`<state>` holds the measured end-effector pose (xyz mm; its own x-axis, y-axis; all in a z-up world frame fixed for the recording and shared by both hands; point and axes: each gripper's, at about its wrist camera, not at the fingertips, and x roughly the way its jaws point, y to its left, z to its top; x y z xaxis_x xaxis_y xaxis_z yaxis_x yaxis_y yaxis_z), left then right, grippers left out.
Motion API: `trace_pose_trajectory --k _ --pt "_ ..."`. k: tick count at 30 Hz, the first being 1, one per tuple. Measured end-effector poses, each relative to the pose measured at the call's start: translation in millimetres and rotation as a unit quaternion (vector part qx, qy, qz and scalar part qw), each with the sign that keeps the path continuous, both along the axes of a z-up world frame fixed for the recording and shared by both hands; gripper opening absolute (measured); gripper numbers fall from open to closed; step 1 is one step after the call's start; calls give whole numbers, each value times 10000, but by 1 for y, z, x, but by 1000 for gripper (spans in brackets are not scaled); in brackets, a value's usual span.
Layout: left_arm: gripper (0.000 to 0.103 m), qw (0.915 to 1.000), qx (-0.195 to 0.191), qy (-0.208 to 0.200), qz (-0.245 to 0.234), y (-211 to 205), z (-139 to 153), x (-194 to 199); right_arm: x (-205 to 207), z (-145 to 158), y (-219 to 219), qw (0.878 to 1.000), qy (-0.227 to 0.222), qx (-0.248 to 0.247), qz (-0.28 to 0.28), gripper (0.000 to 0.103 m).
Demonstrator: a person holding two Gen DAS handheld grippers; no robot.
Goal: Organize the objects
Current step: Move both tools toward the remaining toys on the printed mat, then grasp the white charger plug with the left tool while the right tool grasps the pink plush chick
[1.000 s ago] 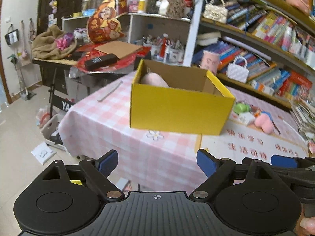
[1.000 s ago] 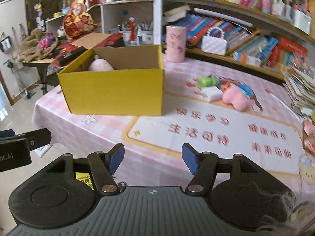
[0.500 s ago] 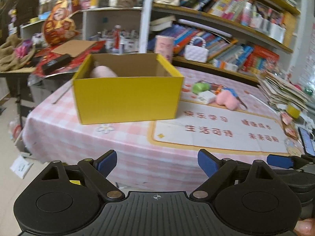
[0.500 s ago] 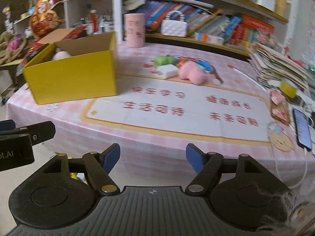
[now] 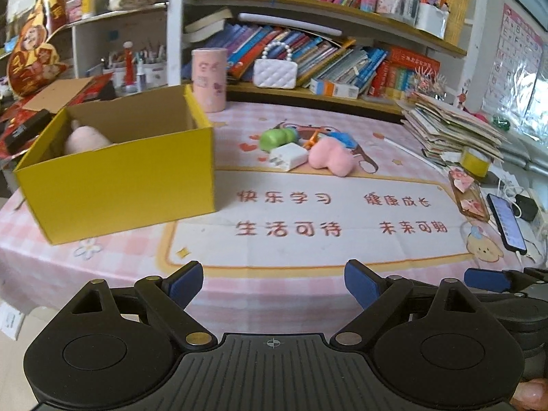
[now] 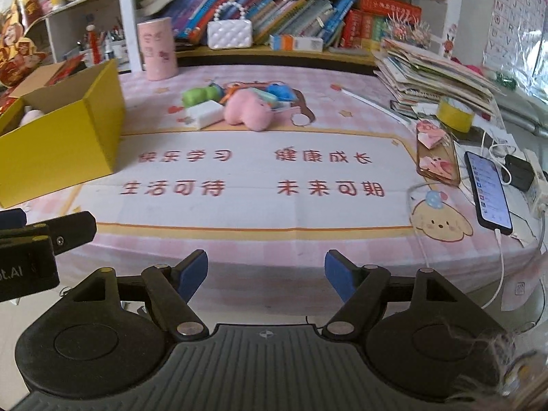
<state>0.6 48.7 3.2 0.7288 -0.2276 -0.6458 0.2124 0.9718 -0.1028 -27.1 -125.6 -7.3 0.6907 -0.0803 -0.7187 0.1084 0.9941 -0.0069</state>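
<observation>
A yellow cardboard box (image 5: 120, 185) stands open at the table's left, with a pink plush (image 5: 84, 140) inside. Behind the printed mat lies a small pile: a green toy (image 5: 275, 137), a white charger (image 5: 287, 159), a pink heart plush (image 5: 330, 159) and a blue item (image 5: 344, 138). My left gripper (image 5: 273, 279) hangs open before the table's front edge, nothing between its blue pads. My right gripper (image 6: 266, 270) is also open and empty, off the front edge, facing the same pile (image 6: 246, 109) and box (image 6: 58, 144). Each gripper shows at the other view's side edge.
A pink canister (image 5: 209, 78) and a white quilted purse (image 5: 275, 72) stand at the back by the bookshelves. At the right are a stack of papers (image 5: 452, 130), a yellow tape roll (image 5: 474, 161), a phone case (image 5: 469, 191) and a phone (image 5: 507, 222) on a cable.
Both views have swung rightward: the yellow box slid from centre to the left, and the mat and toy pile came to the middle. The right gripper's jaws stand wider than before.
</observation>
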Motion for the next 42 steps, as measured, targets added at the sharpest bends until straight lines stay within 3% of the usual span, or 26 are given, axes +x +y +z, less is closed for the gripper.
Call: trace_pose_trajectory --k 10,18,25,32,42 --pt "95 9997 60 239 7 -42 -11 44 47 -9 -42 9997 223 63 72 81" --pt "95 9990 146 245 346 -62 -8 85 93 -7 -64 9987 148 208 447 82" --pt "95 9970 377 93 671 -77 -4 119 140 -5 -78 9952 -115 255 941 77" --pt "95 9929 737 91 932 -88 -10 151 196 -13 -84 9869 -239 374 1548 62" --pt "95 9879 1035 267 1126 -99 -17 169 278 -33 -62 9712 -210 355 2347 65"
